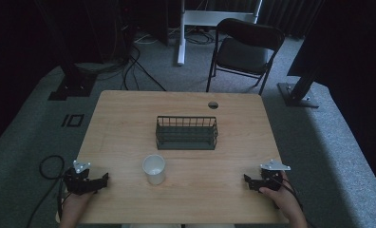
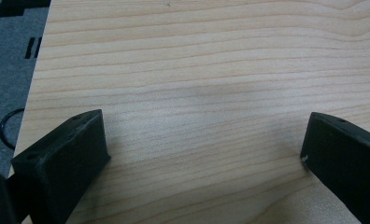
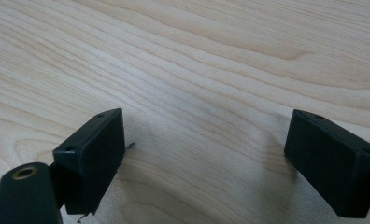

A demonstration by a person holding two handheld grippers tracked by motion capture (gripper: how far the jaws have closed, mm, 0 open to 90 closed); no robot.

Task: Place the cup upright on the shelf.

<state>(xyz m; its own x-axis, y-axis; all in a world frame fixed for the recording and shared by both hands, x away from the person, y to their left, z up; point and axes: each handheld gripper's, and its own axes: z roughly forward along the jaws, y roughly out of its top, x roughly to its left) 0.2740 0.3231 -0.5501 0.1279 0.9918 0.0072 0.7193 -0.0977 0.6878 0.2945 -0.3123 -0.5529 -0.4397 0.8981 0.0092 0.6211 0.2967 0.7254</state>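
Both grippers, left (image 1: 103, 177) and right (image 1: 247, 179), were held wide open and empty; the white paper cup (image 1: 154, 168) was best approached level, rim uncrushed.

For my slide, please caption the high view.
Two open grippers rest near a white cup and wire basket.

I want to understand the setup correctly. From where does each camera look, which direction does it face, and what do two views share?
High view: above the person's side, facing forward and down on the table, cup and wire basket; forearms, left gripper, right gripper.
Left gripper view: rides on the left gripper, facing bare tabletop; open jaws.
Right gripper view: rides on the right gripper; same.
Shared: both gripper views show wood grain between open jaws.
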